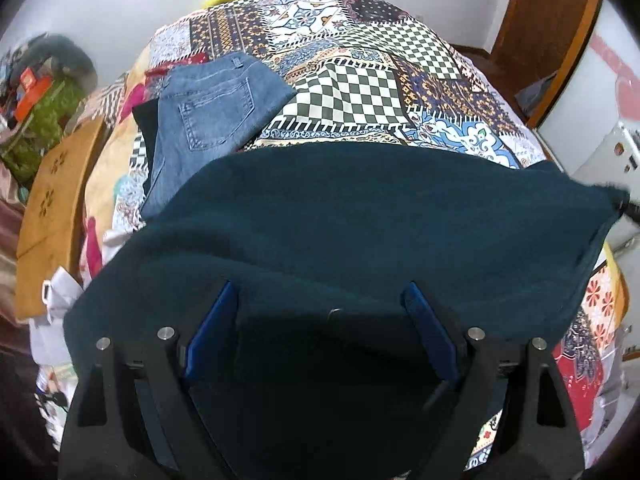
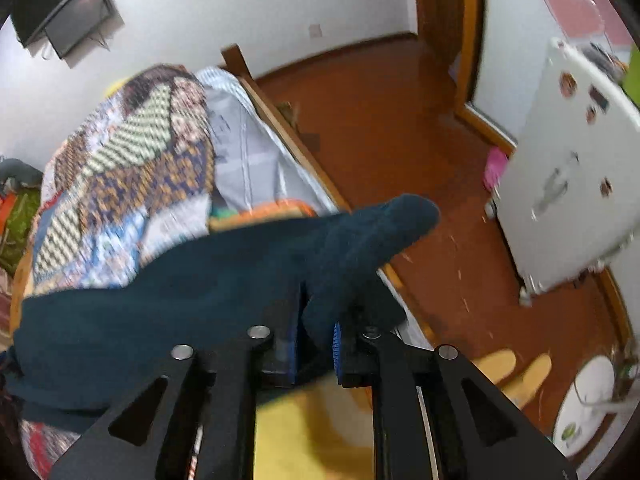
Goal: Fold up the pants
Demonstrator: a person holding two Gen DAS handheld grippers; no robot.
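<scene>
patchwork bed point(image 1: 360, 92): right tool point(image 2: 316, 332) clamped on teal pants point(image 1: 340, 232), left tool point(image 1: 320, 320) apart over them. advise keeping the fabric taut and edges aligned.

A: Hidden items, left wrist view?

B: Dark teal pants point(image 1: 360, 216) cover the near part of the patchwork bedspread point(image 1: 360, 80); their lower edge is lost behind the left gripper point(image 1: 320, 320). Folded jeans point(image 1: 208, 120) hide most of a dark garment point(image 1: 145, 128) beneath.

A: Right wrist view?

B: Whole frame motion-blurred. White appliance point(image 2: 568, 184) cut by the right edge; its stickers unreadable. Wall screen point(image 2: 60, 4) cropped at top left.
</scene>
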